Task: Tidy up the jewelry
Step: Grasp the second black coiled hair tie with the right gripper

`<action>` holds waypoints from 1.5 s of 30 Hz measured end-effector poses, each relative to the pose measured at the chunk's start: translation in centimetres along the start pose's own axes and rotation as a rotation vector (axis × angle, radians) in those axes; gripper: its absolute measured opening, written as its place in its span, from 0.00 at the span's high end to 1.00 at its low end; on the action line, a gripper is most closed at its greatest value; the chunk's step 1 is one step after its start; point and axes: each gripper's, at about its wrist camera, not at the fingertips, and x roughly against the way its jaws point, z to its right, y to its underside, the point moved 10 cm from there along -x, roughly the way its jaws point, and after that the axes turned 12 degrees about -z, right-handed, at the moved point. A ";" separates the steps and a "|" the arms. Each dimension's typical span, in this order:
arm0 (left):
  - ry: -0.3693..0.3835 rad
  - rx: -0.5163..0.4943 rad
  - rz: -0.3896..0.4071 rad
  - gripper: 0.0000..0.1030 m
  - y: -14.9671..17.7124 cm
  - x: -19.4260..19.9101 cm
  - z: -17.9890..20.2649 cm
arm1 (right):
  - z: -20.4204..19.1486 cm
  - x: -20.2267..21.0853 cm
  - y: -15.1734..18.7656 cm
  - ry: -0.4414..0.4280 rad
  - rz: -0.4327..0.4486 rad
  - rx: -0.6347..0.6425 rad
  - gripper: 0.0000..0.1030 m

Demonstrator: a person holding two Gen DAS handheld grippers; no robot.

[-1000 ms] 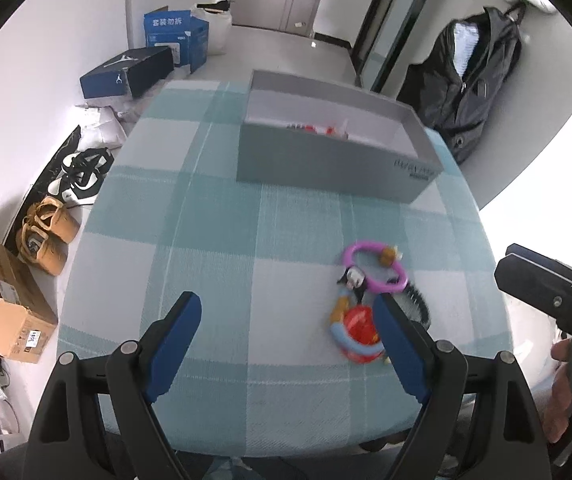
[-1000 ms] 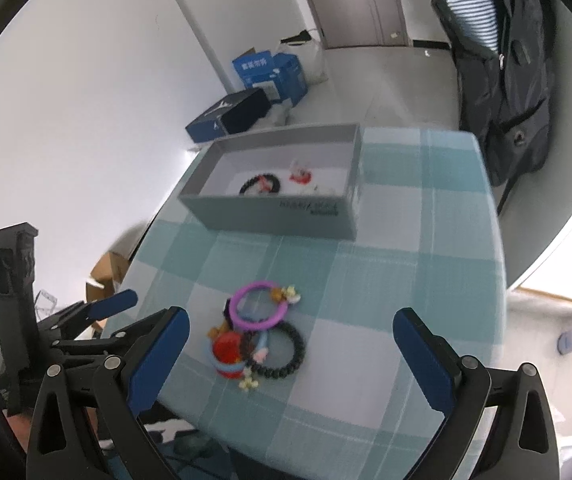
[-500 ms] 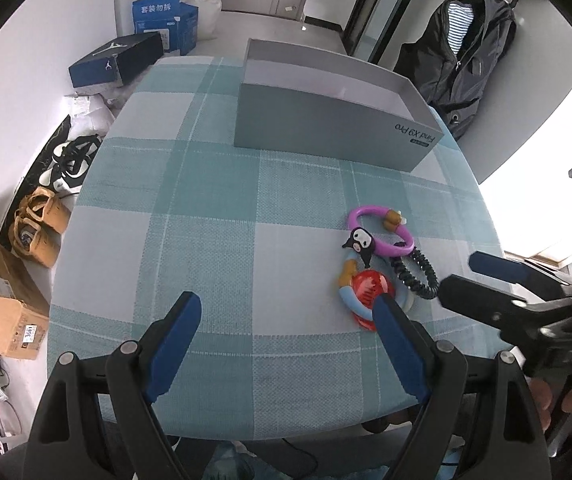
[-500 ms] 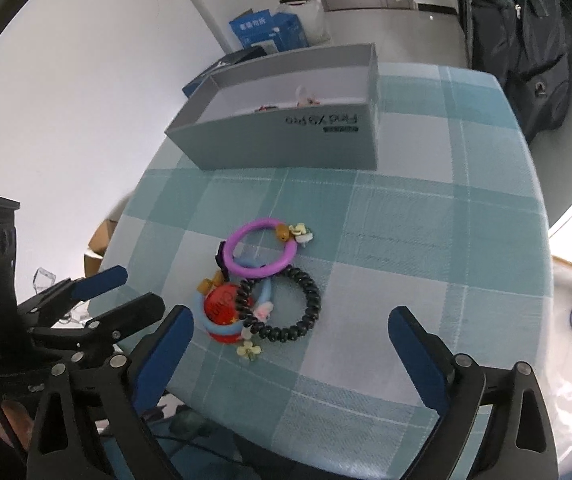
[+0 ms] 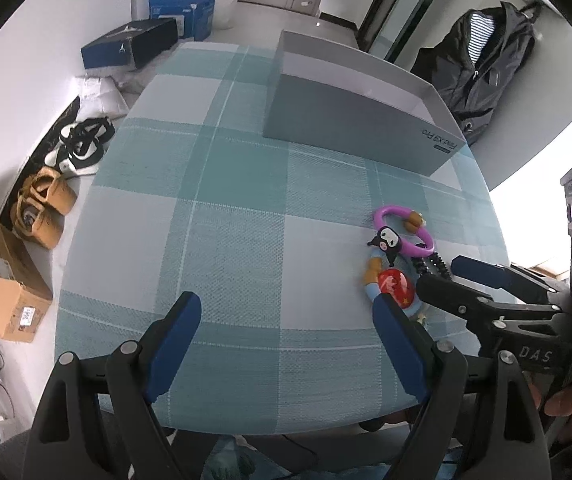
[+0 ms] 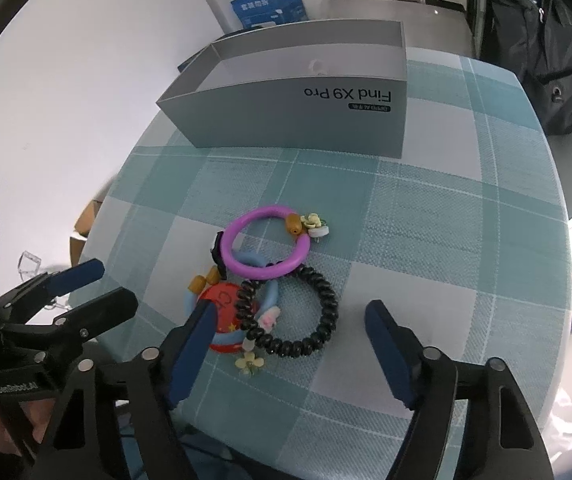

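Observation:
A small heap of jewelry lies on the teal checked tablecloth (image 6: 425,216): a purple ring bracelet (image 6: 266,245), a black coiled bracelet (image 6: 293,316), a light blue bracelet with a red round charm (image 6: 222,312) and small flower charms. The heap also shows in the left wrist view (image 5: 399,264). My right gripper (image 6: 289,348) is open, low over the table, its jaws either side of the black coiled bracelet. My left gripper (image 5: 286,340) is open and empty, left of the heap. An open grey box (image 6: 309,120) stands at the table's far side.
A black jacket (image 5: 481,64) hangs beyond the box on the right. Shoe boxes (image 5: 134,44), shoes (image 5: 82,144) and cardboard boxes (image 5: 2,280) lie on the floor left of the table. The table edge is close under both grippers.
Both grippers have come lower and closer to the jewelry heap. The right gripper now straddles the black coiled bracelet. Nothing on the table has moved.

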 end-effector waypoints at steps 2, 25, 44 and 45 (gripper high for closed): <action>0.000 0.000 0.003 0.18 0.0 0.1 0.0 | -0.1 -0.1 0.0 0.012 -0.002 0.008 0.37; 0.003 -0.014 0.030 0.18 -1.2 0.6 1.4 | 1.3 2.4 0.4 -0.030 0.050 -0.002 0.58; -0.008 -0.156 -0.038 0.18 -2.5 -2.1 7.1 | 5.4 6.5 0.5 -0.078 0.141 -0.144 0.58; -0.023 -0.171 -0.043 0.18 -2.4 -2.4 7.4 | 5.8 6.6 0.6 -0.079 0.142 -0.151 0.58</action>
